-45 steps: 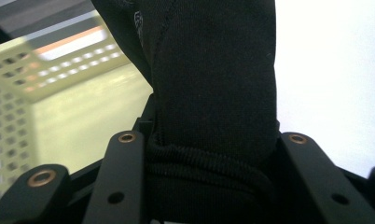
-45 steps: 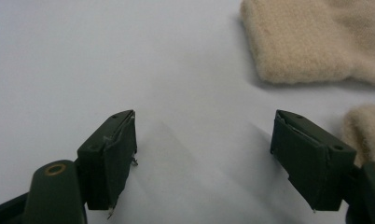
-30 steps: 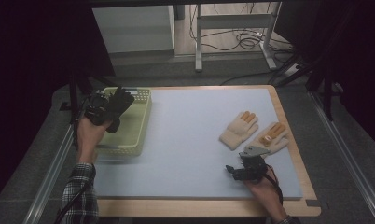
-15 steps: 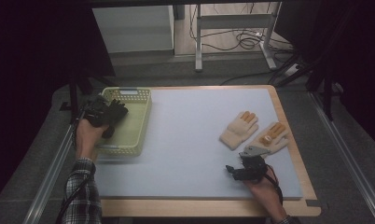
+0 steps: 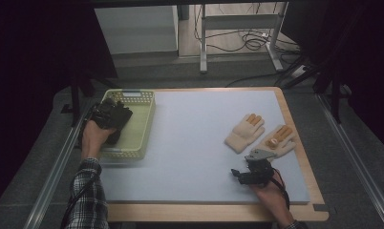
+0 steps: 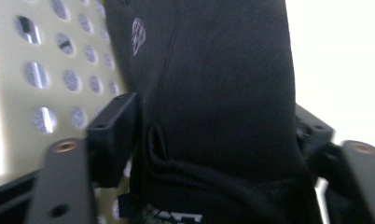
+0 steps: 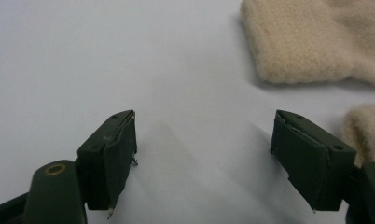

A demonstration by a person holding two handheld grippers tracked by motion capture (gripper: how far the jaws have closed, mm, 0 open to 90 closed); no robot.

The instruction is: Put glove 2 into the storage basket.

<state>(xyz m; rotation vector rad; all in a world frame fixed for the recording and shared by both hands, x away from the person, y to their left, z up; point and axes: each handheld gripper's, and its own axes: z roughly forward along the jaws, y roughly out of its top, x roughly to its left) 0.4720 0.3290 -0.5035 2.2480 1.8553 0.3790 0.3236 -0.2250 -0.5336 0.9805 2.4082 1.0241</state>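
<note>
A black glove (image 5: 121,122) hangs over the pale green basket (image 5: 138,129) at the table's left, and my left gripper (image 5: 109,116) is shut on it. In the left gripper view the black glove (image 6: 223,93) fills the gap between the jaws of the left gripper (image 6: 213,135), with the basket's perforated wall (image 6: 45,70) behind it. Two beige gloves with orange fingertips (image 5: 245,132) (image 5: 277,140) lie flat at the right. My right gripper (image 5: 237,174) rests open on the mat just in front of them. Its jaws (image 7: 204,149) hold nothing, and the beige gloves' cuffs (image 7: 316,42) (image 7: 363,126) lie beyond.
A light blue mat (image 5: 190,143) covers the wooden table, with bare room between the basket and the beige gloves. Metal rails run along both sides of the table. A grey cabinet (image 5: 135,28) and a frame with cables stand behind it.
My left gripper has come down and slightly toward the person over the basket, carrying the black glove. The right gripper and the beige gloves have not moved.
</note>
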